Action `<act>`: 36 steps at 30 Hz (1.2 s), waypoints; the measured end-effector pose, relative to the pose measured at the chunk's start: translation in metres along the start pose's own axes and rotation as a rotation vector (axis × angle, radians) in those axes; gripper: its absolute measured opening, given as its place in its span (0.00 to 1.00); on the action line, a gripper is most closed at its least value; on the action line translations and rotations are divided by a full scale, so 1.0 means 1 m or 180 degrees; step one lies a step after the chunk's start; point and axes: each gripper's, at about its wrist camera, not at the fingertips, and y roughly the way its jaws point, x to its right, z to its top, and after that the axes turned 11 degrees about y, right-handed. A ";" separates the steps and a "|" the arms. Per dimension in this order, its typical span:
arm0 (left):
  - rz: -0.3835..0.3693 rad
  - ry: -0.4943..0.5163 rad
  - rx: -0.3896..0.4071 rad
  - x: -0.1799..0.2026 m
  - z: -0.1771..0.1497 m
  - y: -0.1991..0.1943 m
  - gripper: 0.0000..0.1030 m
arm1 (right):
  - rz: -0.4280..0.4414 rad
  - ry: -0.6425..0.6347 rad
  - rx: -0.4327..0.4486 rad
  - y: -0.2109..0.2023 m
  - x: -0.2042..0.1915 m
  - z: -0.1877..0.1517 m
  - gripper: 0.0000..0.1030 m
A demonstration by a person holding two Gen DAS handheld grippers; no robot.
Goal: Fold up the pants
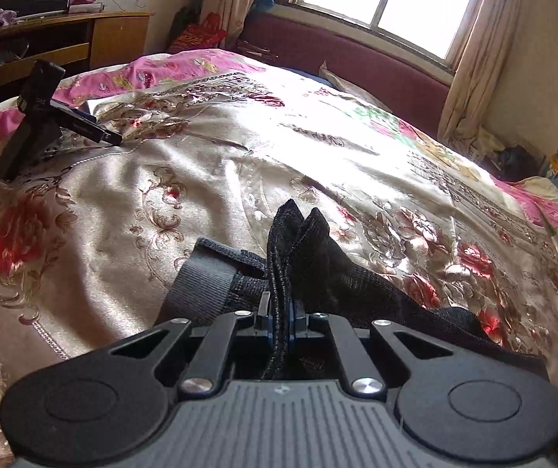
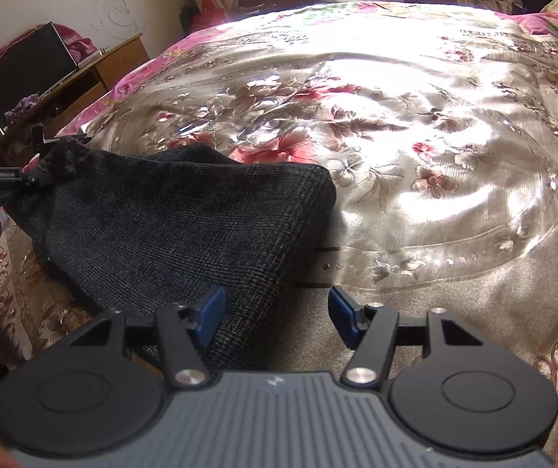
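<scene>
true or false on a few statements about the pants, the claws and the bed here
1. The left claw is shut on the dark pants. True.
2. The right claw grips the pants. False: it is open, with one edge of the pants lying between its pads.
3. The pants lie on a flowered bedspread. True.
4. The pants are bright pink. False: they are dark, nearly black.
5. A window lets in daylight beyond the bed. True.

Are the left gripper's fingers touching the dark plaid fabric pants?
Touching. The left wrist view shows the left gripper shut on a bunched fold of the dark plaid fabric pants, pinched between its fingers.
</scene>
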 end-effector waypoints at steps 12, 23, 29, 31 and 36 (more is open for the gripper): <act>0.0391 0.0122 -0.0232 -0.028 -0.009 0.029 0.41 | 0.0071 0.0091 -0.0118 0.019 -0.007 0.003 0.58; 0.0612 0.0169 -0.0172 -0.018 -0.005 -0.006 0.56 | 0.0038 0.0093 -0.0288 0.034 -0.006 0.010 0.58; 0.0116 0.0391 -0.0112 0.040 -0.014 -0.032 0.61 | 0.0323 0.0274 -0.0366 0.006 -0.004 0.008 0.58; -0.0100 0.0463 -0.0132 0.064 -0.022 -0.036 0.62 | 0.0421 0.0459 -0.0448 0.003 0.003 0.003 0.58; -0.0546 0.0614 -0.0200 0.123 -0.045 -0.042 0.62 | 0.0397 0.0675 -0.0556 0.006 0.016 -0.009 0.49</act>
